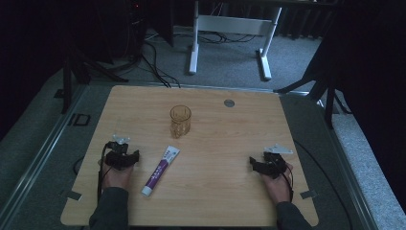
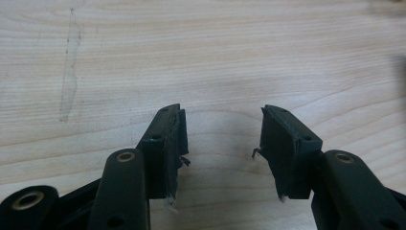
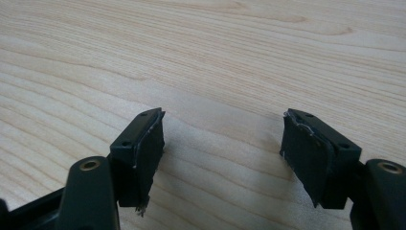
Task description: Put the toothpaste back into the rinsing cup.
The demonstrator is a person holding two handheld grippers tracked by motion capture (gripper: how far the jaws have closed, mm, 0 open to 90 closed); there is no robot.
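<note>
While both rest on table (image 1: pixel 215 191), left claw (image 2: pixel 221 125) agape, right claw (image 3: pixel 222 128) agape, toothpaste tube (image 1: pixel 160 170) seemingly between

White and purple toothpaste tube (image 1: pixel 161 170) lying flat on the table (image 1: pixel 230 191), cap toward the near edge, angled, just right of the left tool (image 1: pixel 120 152)

Left gripper (image 2: pixel 221 125), jaws spread apart, nothing between, over wooden table (image 2: pixel 215 52)

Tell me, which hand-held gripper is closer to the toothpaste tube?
Left. The left hand-held gripper sits just left of the toothpaste tube, apart from it; the right hand-held gripper lies far off toward the table's right edge.
</note>
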